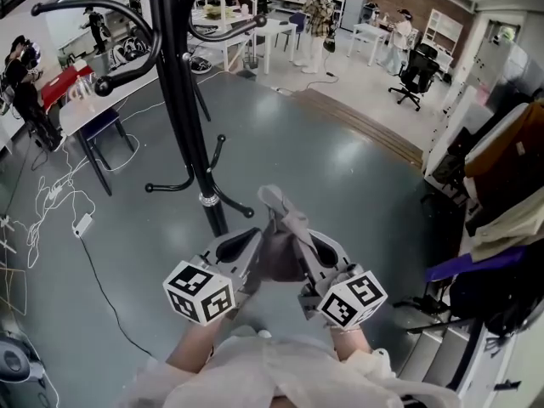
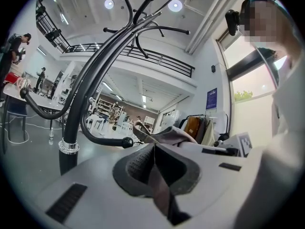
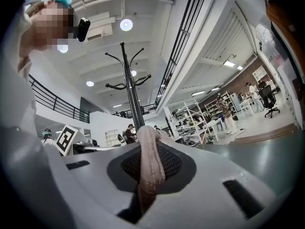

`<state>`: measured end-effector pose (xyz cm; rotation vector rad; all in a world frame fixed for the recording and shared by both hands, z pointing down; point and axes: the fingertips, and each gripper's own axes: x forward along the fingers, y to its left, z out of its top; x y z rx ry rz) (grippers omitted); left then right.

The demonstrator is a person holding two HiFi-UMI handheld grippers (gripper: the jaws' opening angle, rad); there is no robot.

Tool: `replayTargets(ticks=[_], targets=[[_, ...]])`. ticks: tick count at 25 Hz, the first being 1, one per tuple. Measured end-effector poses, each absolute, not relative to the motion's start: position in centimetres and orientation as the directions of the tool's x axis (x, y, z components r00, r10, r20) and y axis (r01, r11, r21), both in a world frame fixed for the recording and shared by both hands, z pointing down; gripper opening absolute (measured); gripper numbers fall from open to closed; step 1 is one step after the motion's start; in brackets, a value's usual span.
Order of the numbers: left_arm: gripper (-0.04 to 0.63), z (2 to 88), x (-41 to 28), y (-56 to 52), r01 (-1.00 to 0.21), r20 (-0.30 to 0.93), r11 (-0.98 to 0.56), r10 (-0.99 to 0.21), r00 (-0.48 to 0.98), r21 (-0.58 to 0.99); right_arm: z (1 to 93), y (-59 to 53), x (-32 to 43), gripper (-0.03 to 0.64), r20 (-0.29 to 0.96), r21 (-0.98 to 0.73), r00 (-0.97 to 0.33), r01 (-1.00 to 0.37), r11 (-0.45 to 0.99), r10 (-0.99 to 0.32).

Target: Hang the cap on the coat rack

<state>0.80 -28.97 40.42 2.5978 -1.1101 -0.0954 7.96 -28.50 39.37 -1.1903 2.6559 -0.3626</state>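
Note:
A grey-brown cap [image 1: 279,232] hangs between my two grippers, just in front of the person's body. My left gripper [image 1: 246,246] is shut on the cap's left edge, and the fabric [image 2: 167,135] is pinched between its pads [image 2: 138,168]. My right gripper [image 1: 321,249] is shut on the cap's other edge, a stitched band [image 3: 149,151] that runs up out of its jaws. The black coat rack [image 1: 185,100] stands a little to the left and ahead, with curved hooks [image 1: 127,73] that end in knobs. Its pole [image 2: 78,106] is close in the left gripper view, and the coat rack [image 3: 129,87] stands further off in the right gripper view.
The rack's low legs [image 1: 183,185] spread over the grey floor. A white table [image 1: 89,109] with a blue chair stands at the left, with cables [image 1: 59,211] on the floor beside it. Hung garments [image 1: 506,185] crowd the right. People and an office chair [image 1: 416,75] are far back.

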Motion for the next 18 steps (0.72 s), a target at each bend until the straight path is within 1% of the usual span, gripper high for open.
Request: replayTargets(ticks=[10,18], targets=[[0.017,39.9,0.8,-29.0,-0.672,0.078,-0.669,-0.688,0.722,0.318,37.8,-28.4,8.2,0.014,-0.085,-0.289,-0.625,-0.730,0.620,-0.776],[0.017,38.3,-0.2,-29.9,-0.680,0.070,-0.663,-0.698,0.713,0.313,35.6,-29.4,7.7,0.014,-0.101,-0.249,-0.626,-0.737,0.629,-0.773]])
